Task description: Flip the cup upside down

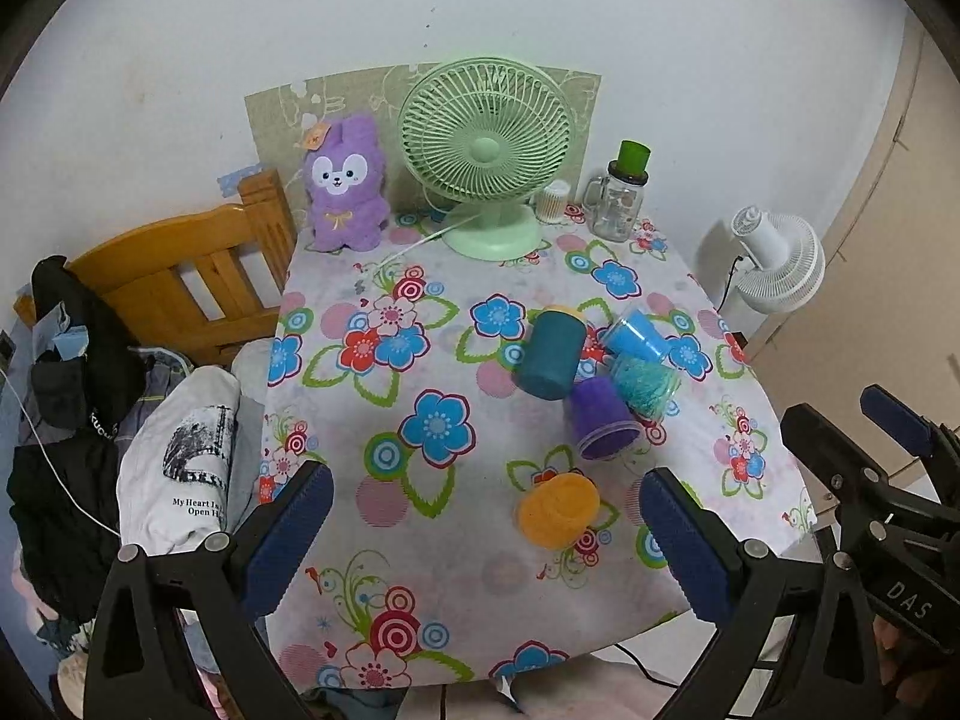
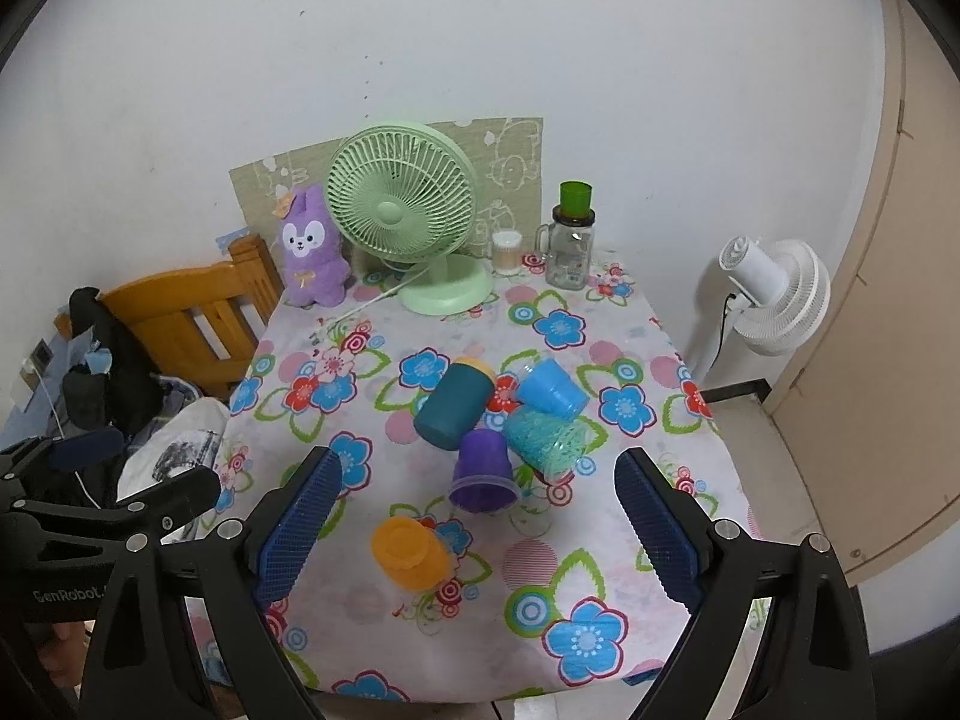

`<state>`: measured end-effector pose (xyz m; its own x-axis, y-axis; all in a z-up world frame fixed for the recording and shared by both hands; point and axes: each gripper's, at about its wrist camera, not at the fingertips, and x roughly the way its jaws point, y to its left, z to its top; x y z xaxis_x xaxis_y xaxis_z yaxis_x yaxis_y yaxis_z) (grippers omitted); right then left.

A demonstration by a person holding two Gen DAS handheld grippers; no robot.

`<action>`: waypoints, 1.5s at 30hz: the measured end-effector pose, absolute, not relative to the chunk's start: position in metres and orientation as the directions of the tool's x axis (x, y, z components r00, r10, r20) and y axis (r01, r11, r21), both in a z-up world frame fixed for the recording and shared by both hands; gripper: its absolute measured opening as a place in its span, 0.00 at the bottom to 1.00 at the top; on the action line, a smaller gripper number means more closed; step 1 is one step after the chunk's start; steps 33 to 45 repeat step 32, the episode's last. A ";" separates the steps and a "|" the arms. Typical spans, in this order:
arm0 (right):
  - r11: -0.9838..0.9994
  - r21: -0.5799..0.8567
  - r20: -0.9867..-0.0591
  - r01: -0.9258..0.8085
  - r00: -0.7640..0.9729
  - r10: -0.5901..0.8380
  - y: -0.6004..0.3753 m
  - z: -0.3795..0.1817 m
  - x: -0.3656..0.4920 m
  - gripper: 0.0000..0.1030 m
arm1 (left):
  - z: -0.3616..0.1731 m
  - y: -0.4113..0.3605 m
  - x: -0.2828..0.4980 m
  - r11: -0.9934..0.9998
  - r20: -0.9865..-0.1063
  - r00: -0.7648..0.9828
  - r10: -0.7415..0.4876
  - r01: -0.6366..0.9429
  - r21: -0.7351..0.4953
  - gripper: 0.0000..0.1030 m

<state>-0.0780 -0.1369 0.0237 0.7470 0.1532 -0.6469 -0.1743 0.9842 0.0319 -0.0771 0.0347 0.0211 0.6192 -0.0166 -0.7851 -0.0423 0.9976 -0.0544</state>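
Orange cup (image 2: 410,552) lies between, seemingly beyond, open right hand-held gripper (image 2: 478,531).

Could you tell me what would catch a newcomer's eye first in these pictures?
Probably the cluster of coloured cups lying on their sides mid-table: a dark teal cup, a blue cup, a purple cup, with an orange cup nearer. Behind them stand a green fan and a purple plush toy. Both tools hover open, empty.

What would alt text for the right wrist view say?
Open right gripper hovers over a floral table with five cups: orange cup nearest, purple cup, dark teal cup, blue cup, and clear teal cup clustered beyond.
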 end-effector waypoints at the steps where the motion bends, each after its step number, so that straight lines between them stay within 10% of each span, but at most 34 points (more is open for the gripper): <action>1: 0.984 0.031 -0.645 -0.174 0.748 0.153 -0.137 0.024 -0.078 0.91 | 0.022 0.034 -0.077 0.998 -0.784 0.620 -0.016 -0.041 -0.054 1.00; 45: 0.986 0.012 -0.656 -0.169 0.743 0.135 -0.141 0.024 -0.070 0.92 | 0.028 0.031 -0.074 0.999 -0.777 0.629 -0.008 -0.037 -0.040 1.00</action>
